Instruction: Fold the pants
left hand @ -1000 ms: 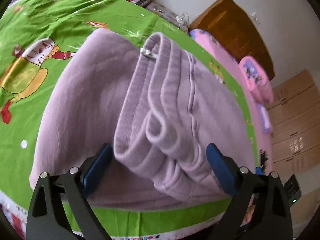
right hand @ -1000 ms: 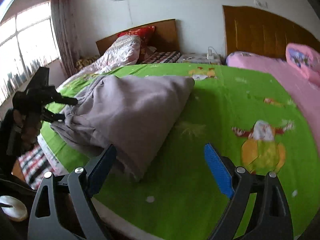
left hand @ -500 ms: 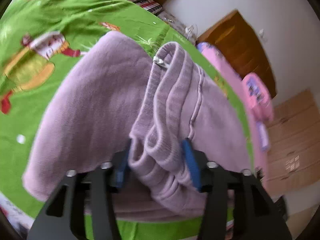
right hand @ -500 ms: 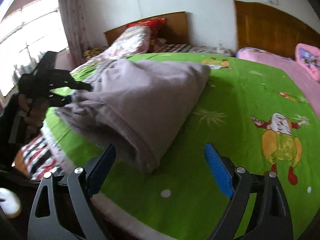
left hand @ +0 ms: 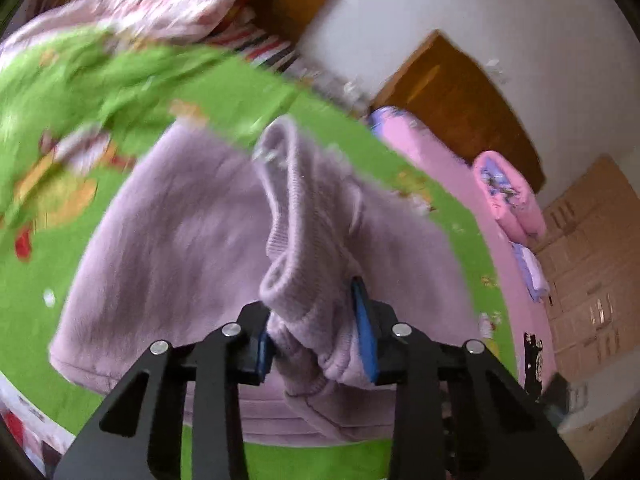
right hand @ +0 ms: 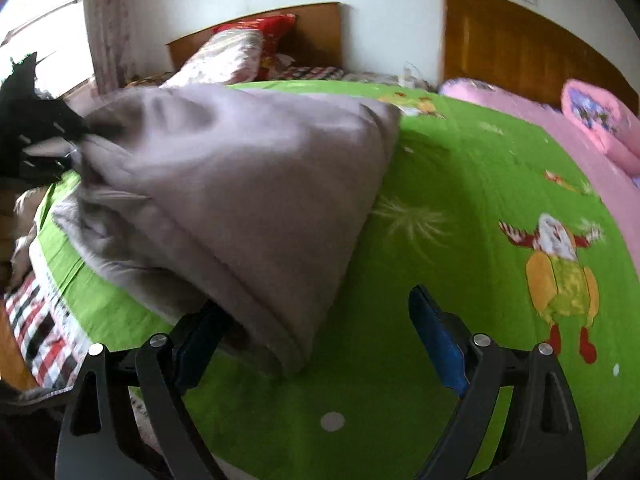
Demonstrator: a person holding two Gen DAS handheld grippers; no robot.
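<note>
The lilac fleece pants (left hand: pixel 192 240) lie folded over on the green cartoon bedsheet (left hand: pixel 120 92). My left gripper (left hand: pixel 316 332) is shut on the bunched ribbed waistband (left hand: pixel 304 280) and holds it lifted off the bed. In the right wrist view the pants (right hand: pixel 248 184) rise in a tent toward the left gripper (right hand: pixel 36 132) at the far left. My right gripper (right hand: pixel 316 332) is open, and the folded leg end (right hand: pixel 280 336) lies between its fingers, close to the left one.
The green sheet (right hand: pixel 460 208) stretches right of the pants. A pink bed with a pink pillow (right hand: pixel 596 124) stands at the right, a second bed with a red pillow (right hand: pixel 256 44) at the back. Cardboard boxes (left hand: pixel 592 240) stand by the wall.
My left gripper closed on the waistband and has lifted it up, pulling the cloth into a tent. My right gripper moved forward until the folded leg end lay between its open fingers.
</note>
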